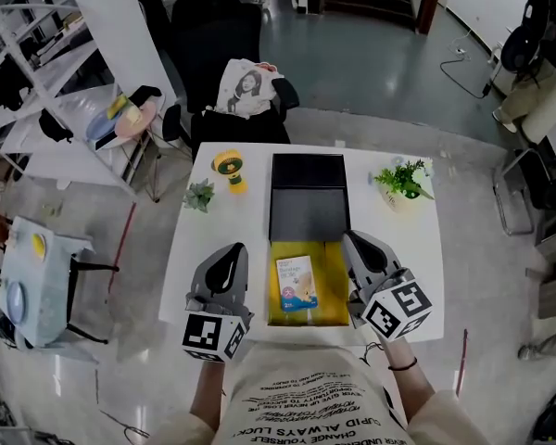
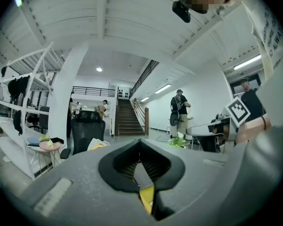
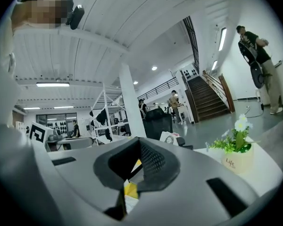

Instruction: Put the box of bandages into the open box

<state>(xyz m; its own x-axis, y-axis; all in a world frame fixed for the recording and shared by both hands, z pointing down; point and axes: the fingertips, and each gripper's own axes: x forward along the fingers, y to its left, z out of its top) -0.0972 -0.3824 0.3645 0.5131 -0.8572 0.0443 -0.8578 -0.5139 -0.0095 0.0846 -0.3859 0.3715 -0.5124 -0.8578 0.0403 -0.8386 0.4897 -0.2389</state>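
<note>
Here, in the head view, the white desk (image 1: 187, 248) keeps bare strips on both sides of the yellow box (image 1: 334, 286), which sits open-topped at the near edge. The bandage box (image 1: 296, 284), flat and rectangular, lies inside it left of middle, with bare yellow floor to its right. A black tray (image 1: 308, 213) touches the yellow box's far wall. The left gripper (image 1: 228, 256) and right gripper (image 1: 360, 245) flank the yellow box, just outside its side walls. A small plant (image 1: 200, 195), a fan (image 1: 229, 167) and a potted plant (image 1: 403, 182) stand toward the far edge, apart from both.

In the left gripper view, the ribbed dark pads (image 2: 125, 166) meet at their tips, closed on nothing; a yellow sliver shows below them.

In the right gripper view, the mesh-textured pads (image 3: 153, 161) are likewise closed and empty, and the potted plant stands well off to the right.
</note>
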